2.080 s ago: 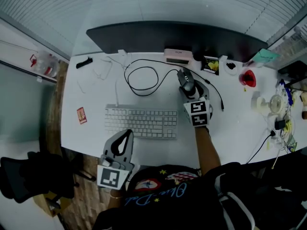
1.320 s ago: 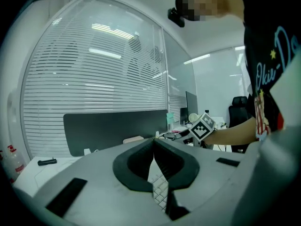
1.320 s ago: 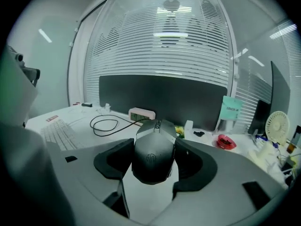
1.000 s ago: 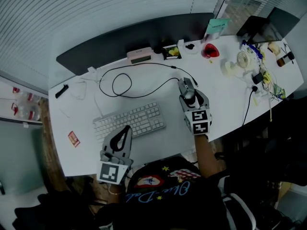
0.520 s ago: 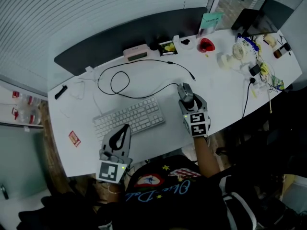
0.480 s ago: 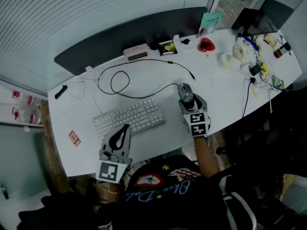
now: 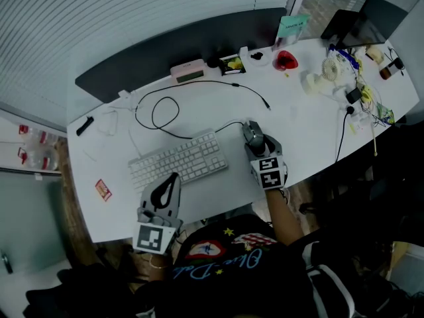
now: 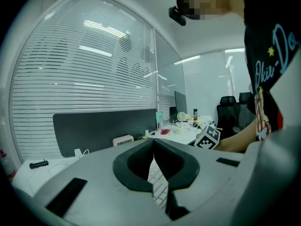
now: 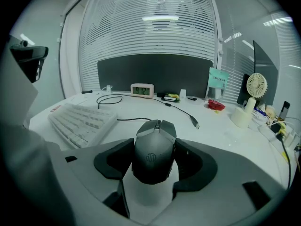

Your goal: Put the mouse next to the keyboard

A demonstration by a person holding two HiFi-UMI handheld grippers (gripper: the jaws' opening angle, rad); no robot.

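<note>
Right now the right gripper [image 9: 154, 163] is clamped on the dark mouse [image 9: 154, 147], at centre frame in the head view, near the right end of the keyboard [image 7: 173, 159] on the white desk [image 7: 298, 131]. The left gripper [image 8: 154, 166], jaws pressed together on nothing, hangs at lower left. The mouse's cable [image 9: 130, 119] (running past the keyboard's corner) could snag there and twist the mouse on release.

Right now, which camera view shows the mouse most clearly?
The right gripper view. There the mouse sits large and sharp between the jaws of the right gripper, its logo visible. The head view shows it small, from above, near the keyboard. The left gripper view does not show it.
</note>
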